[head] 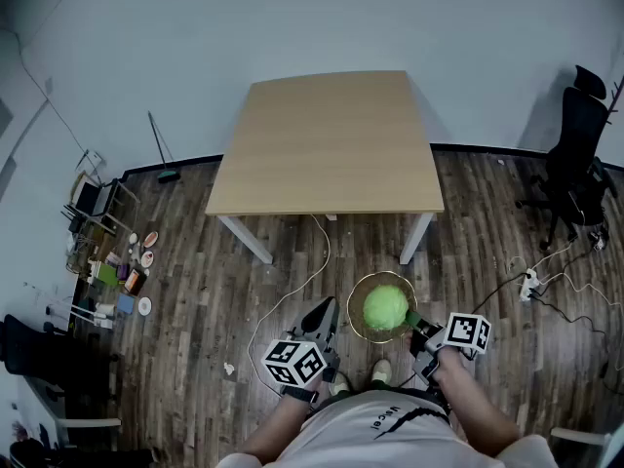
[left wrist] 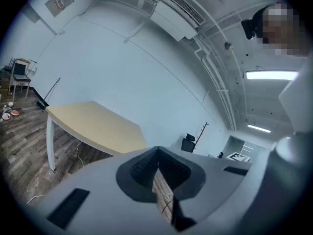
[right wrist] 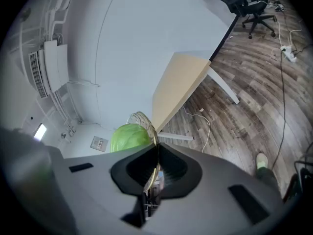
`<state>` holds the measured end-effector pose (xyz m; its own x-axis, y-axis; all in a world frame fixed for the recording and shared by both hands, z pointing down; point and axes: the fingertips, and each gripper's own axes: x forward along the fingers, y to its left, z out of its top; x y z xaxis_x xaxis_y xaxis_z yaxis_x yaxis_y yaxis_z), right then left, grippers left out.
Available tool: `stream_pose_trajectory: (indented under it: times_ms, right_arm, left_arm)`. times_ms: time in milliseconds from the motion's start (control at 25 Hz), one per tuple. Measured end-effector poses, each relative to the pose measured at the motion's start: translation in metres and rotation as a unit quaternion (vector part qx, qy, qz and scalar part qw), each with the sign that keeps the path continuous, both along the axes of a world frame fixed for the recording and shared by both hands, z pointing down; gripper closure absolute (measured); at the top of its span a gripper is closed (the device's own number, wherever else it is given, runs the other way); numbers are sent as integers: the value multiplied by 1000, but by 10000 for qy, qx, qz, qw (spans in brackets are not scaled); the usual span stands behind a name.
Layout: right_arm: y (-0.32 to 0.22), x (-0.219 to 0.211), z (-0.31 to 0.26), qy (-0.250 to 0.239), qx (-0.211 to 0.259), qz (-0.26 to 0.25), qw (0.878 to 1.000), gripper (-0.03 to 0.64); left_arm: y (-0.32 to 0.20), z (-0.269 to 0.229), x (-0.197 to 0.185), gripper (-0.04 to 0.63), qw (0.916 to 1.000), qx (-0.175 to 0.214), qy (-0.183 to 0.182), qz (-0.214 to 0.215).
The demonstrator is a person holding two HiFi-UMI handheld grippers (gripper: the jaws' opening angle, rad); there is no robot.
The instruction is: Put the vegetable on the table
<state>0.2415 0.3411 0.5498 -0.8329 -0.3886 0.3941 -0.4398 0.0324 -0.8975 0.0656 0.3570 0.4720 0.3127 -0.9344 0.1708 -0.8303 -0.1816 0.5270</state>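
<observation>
A round green cabbage [head: 385, 307] lies in a shallow wire basket [head: 355, 326] that hangs above the wooden floor, just short of the pale wooden table [head: 331, 144]. My right gripper [head: 419, 328] is shut on the basket's rim at its right side. In the right gripper view the cabbage [right wrist: 128, 137] and the wire rim [right wrist: 142, 119] show just past the right gripper [right wrist: 156, 153], whose jaws pinch the rim, with the table [right wrist: 181, 82] beyond. My left gripper [head: 322, 320] hovers left of the basket, shut and holding nothing. The left gripper view shows the left gripper [left wrist: 157, 160] pointing toward the table [left wrist: 93, 126].
A black office chair [head: 575, 164] stands at the right, with a power strip and cables [head: 529, 283] on the floor near it. Small clutter and a rack [head: 107, 252] sit at the left wall, beside a broom [head: 164, 154]. A white cable [head: 317, 261] runs under the table.
</observation>
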Motion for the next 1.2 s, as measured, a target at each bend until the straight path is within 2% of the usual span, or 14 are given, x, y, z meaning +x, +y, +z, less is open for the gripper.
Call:
stream_pose_trajectory:
  times_ms: [680,1200]
  right_arm:
    - [2,-3,-1,94,113,-69,9999,592]
    - [-4,1,8,-56,-47,-69,9999,592]
  left_arm:
    - [4,3,-4,583,10000,-49,6,-47]
    - [2,7,0,583,9998,-81,-72,-160]
